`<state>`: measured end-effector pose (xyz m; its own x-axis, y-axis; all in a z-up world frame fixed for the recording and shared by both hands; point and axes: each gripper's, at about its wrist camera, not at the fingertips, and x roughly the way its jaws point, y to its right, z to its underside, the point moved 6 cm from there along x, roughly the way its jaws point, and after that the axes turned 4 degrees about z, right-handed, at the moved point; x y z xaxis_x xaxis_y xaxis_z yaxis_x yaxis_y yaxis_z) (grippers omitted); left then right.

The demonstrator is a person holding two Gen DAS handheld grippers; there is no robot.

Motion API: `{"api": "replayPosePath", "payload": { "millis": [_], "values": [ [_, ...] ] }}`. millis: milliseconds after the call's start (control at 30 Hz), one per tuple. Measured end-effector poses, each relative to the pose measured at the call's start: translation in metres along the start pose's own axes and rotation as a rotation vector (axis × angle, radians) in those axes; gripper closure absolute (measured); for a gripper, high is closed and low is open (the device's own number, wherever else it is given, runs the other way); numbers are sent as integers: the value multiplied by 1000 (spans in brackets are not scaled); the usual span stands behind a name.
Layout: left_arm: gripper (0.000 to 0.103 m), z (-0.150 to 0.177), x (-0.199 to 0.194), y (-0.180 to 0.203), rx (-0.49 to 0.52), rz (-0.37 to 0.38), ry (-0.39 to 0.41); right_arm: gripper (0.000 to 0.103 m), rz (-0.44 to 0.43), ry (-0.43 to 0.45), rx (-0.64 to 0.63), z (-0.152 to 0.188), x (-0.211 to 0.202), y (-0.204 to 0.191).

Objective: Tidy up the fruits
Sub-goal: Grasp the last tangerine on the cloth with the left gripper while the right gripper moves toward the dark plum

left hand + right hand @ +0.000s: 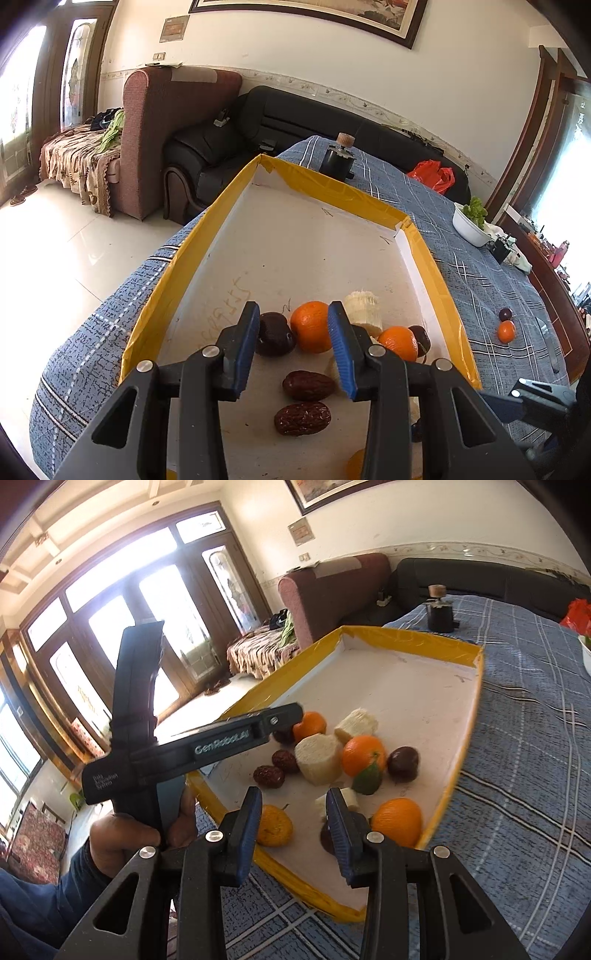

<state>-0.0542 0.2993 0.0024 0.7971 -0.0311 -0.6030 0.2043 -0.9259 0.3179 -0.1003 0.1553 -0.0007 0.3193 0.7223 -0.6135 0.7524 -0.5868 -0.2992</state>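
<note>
A yellow-rimmed white tray [207, 236] [469, 746] lies on the blue plaid cloth. It holds oranges [312, 326] [364, 755], dark plums [275, 334] [402, 762], two wrinkled dates [308, 386] [269, 775], white cut chunks [364, 310] [319, 758] and a yellow fruit [275, 825]. My left gripper [294, 347] hovers over the tray's near end, open, with nothing between its blue pads. My right gripper [294, 834] hangs open above the tray's near rim, gripping nothing. One orange [506, 331] and a plum [505, 314] rest on the cloth right of the tray.
A black jar with a wooden stopper [338, 157] stands behind the tray. A white bowl of greens [469, 221] and a red bag [432, 175] are at the far right. The table drops to the tiled floor on the left. A hand [125, 834] holds the left gripper.
</note>
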Motion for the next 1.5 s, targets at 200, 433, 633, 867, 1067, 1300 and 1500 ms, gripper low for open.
{"api": "replayPosePath", "payload": {
  "millis": [200, 433, 633, 867, 1067, 1300, 1500],
  "values": [
    [58, -4, -7, 3, 14, -3, 29, 62, 15, 38, 65, -7, -20, 25],
    [55, -9, -16, 10, 17, -9, 24, 62, 65, 90, 170, -16, -51, 74],
    [48, -19, -31, 38, 79, 14, 45, 62, 130, 159, 283, -28, -92, 129],
    [48, -18, -37, 92, 180, 79, 27, 56, 301, 179, 419, -30, -137, 217],
    [47, -6, -23, 157, 284, 165, -34, 55, 316, 207, 602, 5, -147, 282],
    [47, 21, 4, 220, 361, 242, -124, 55, 286, 226, 646, 17, -157, 294],
    [47, 37, 27, 256, 401, 282, -196, 55, 272, 239, 680, 20, -160, 296]
  ]
}}
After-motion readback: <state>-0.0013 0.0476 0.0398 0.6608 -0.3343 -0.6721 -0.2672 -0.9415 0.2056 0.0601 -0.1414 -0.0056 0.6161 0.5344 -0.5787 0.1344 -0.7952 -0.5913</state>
